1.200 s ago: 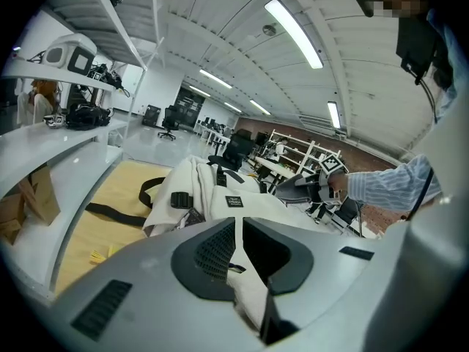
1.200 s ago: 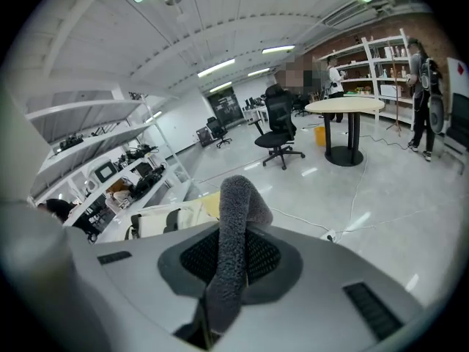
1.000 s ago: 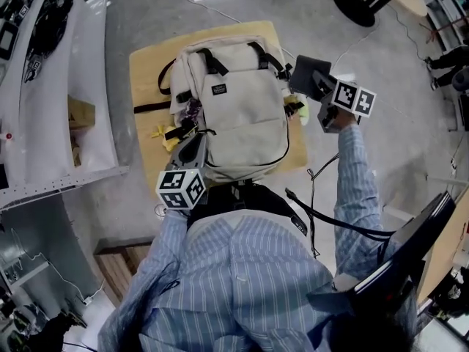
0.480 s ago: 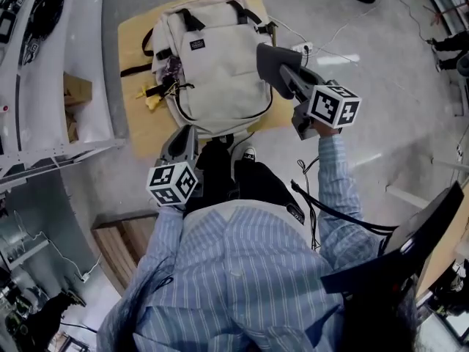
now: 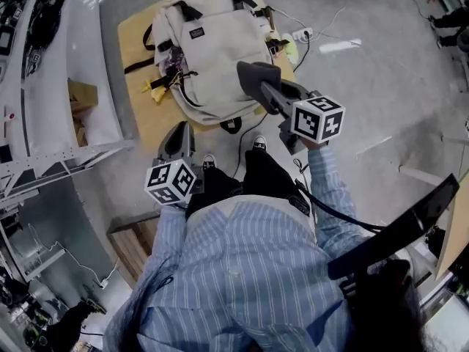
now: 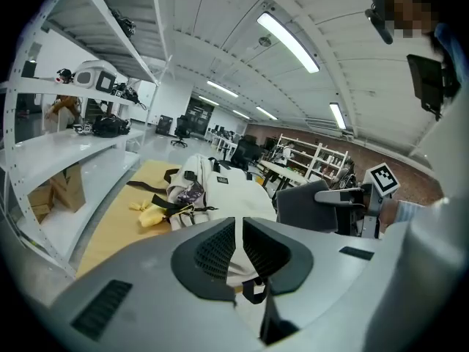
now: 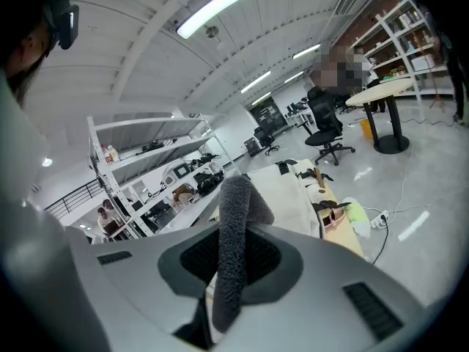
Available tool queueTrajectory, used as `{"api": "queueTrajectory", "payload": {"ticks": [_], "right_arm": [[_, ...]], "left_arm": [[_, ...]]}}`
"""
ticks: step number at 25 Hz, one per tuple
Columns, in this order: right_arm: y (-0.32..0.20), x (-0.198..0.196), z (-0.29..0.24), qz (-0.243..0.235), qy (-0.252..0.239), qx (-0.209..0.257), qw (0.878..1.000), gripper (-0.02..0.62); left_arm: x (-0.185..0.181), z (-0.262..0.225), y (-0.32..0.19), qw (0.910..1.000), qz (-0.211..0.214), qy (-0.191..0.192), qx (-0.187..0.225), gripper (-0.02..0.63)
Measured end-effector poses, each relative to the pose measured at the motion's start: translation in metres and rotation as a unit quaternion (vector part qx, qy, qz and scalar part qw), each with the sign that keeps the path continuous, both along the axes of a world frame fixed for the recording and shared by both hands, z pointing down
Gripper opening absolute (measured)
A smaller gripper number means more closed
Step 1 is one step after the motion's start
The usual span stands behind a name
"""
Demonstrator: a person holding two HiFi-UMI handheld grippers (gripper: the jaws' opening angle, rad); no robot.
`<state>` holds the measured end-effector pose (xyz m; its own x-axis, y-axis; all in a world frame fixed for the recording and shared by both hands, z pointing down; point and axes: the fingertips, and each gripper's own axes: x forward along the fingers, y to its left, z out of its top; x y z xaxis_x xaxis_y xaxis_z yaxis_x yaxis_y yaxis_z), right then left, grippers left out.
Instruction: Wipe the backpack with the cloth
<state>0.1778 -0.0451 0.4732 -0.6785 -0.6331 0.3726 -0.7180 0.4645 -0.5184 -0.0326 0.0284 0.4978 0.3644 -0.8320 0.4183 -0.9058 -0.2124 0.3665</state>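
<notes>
Backpack [image 5: 220, 46]: beige, lying flat with its front panel up on the small wooden table [image 5: 133, 50] ahead of the person. Right gripper [image 5: 272, 94] is clamped on a grey cloth [image 5: 253, 75], a fold standing out past the jaws. It appears to be held off the bag, near its lower right corner. Left gripper [image 5: 180, 139]: jaws together on nothing, beside the table's near edge. Step judged: start a wiping stroke. To do it well, press the cloth flat on the panel, stroke along the fabric, keep clear of the black straps [image 5: 136, 66]; left could pin the bag
</notes>
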Motion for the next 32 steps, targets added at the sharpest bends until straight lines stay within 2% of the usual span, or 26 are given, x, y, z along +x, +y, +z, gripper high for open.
{"api": "queueTrajectory", "payload": {"ticks": [5,13,16,19,23,27,32], "right_arm": [[0.029,-0.046,-0.003,0.025,0.006,0.005,1.000,0.048],[0.068,-0.152,0.001,0.080,-0.008,0.004,0.997,0.048],[0.087,-0.174,-0.003,0.097,-0.003,-0.002,0.995,0.048],[0.106,-0.186,-0.009,0.102,0.004,-0.006,0.995,0.048],[0.125,-0.187,-0.012,0.101,0.023,-0.011,0.995,0.048],[0.141,-0.172,-0.017,0.102,0.035,-0.010,0.994,0.048],[0.168,-0.147,-0.021,0.091,0.031,-0.001,0.995,0.048]], "left_arm": [[-0.038,0.004,0.015,0.9993,0.037,0.001,0.012,0.034],[-0.171,0.015,0.058,0.9990,0.043,0.012,0.008,0.034],[-0.199,0.023,0.066,0.9985,0.051,0.018,-0.002,0.034],[-0.201,0.022,0.066,0.9974,0.065,0.033,-0.002,0.034],[-0.177,0.013,0.063,0.9946,0.089,0.051,0.013,0.034],[-0.142,0.001,0.074,0.9916,0.108,0.067,0.024,0.034],[-0.104,-0.003,0.101,0.9909,0.118,0.057,0.030,0.034]]}}
